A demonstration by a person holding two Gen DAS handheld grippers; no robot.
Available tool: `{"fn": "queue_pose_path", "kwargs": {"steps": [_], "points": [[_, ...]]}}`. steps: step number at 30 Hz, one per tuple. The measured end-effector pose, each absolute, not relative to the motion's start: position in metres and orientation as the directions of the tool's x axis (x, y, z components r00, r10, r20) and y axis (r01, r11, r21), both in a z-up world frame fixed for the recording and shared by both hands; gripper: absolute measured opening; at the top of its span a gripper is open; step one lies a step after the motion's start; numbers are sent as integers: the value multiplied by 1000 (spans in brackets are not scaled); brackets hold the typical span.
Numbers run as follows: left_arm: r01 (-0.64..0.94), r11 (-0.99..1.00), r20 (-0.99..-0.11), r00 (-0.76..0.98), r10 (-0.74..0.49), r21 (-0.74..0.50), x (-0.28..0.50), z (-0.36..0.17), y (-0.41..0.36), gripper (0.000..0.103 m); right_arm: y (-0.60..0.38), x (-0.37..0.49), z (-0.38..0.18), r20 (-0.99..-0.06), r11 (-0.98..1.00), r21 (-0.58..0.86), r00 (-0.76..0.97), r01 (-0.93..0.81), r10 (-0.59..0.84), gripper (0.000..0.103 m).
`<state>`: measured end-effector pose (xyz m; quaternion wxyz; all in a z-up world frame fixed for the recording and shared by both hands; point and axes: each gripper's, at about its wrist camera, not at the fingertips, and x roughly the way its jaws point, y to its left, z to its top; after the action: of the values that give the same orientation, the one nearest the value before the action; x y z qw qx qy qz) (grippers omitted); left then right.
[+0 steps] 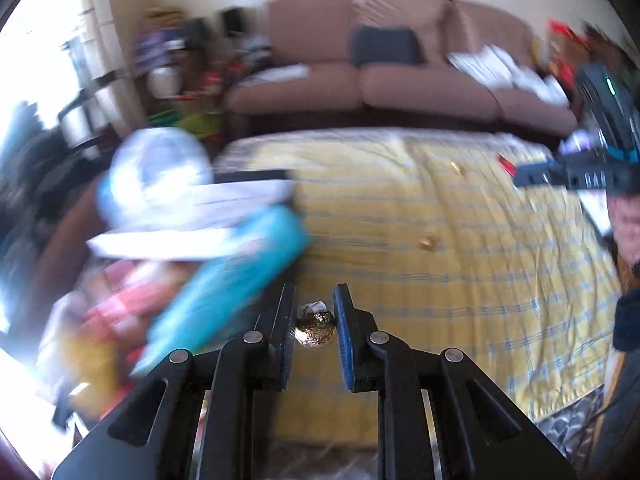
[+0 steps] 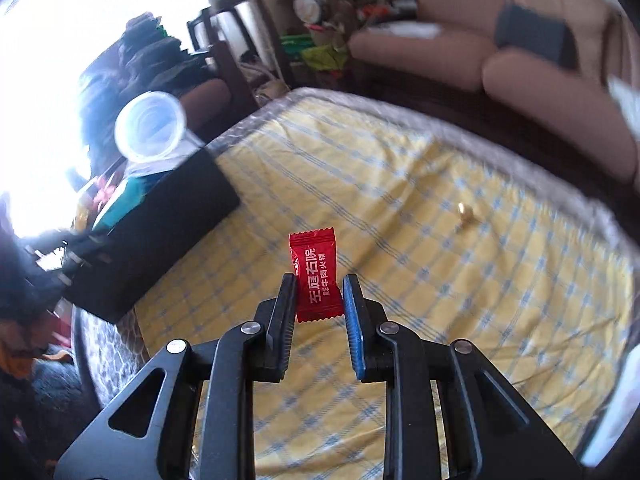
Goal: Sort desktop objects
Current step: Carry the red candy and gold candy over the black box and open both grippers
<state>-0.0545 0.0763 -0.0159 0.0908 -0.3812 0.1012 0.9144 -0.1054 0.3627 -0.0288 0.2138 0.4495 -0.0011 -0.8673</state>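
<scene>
**Both tools loaded: foil ball left, red packet right**

Left tool [image 1: 314, 330] first: its fingers are pinching a gold foil-wrapped ball [image 1: 316, 330], held just above the yellow checked cloth on the table [image 1: 460, 280]. Further out at 1 o'clock, a small gold candy [image 1: 429, 242] lies on the cloth, with another gold piece [image 1: 456, 168] beyond it. At 10 o'clock, badly blurred, a teal package [image 1: 240, 272] and a clear plastic cup [image 1: 156, 172]. The other tool shows at 3 o'clock.

Right tool [image 2: 320, 300]: fingers pressed onto a red snack packet [image 2: 317, 276], standing upright between them. At 9 o'clock sits a black box [image 2: 160, 232]; the cup [image 2: 150, 126] lies past it. One gold candy [image 2: 466, 212] rests at 1 o'clock. A brown sofa [image 2: 460, 40] lies beyond.
</scene>
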Motion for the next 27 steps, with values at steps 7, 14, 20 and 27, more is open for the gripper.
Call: {"fn": "queue_pose_path", "kwargs": {"steps": [7,14,20,27], "points": [[102,-980,-572,-820,14,-170,-6,22,-82,18,284,-44,33,-631,-891,120,-660,438,-409,22],[116,-945,-612,-784,102,-305,-27,-11,-119,18,195,-51,36,-682,-814,233,-508,532,-527,22],[156,-948,-594,-803,43,-279,-46,-19,-127,18,113,-87,21,-659,-721,418,-362,553,-660,22],[211,-910,-613,-788,59,-358,-44,-32,-146,18,39,-95,-1,-730,-715,418,-261,561,-631,24]]}}
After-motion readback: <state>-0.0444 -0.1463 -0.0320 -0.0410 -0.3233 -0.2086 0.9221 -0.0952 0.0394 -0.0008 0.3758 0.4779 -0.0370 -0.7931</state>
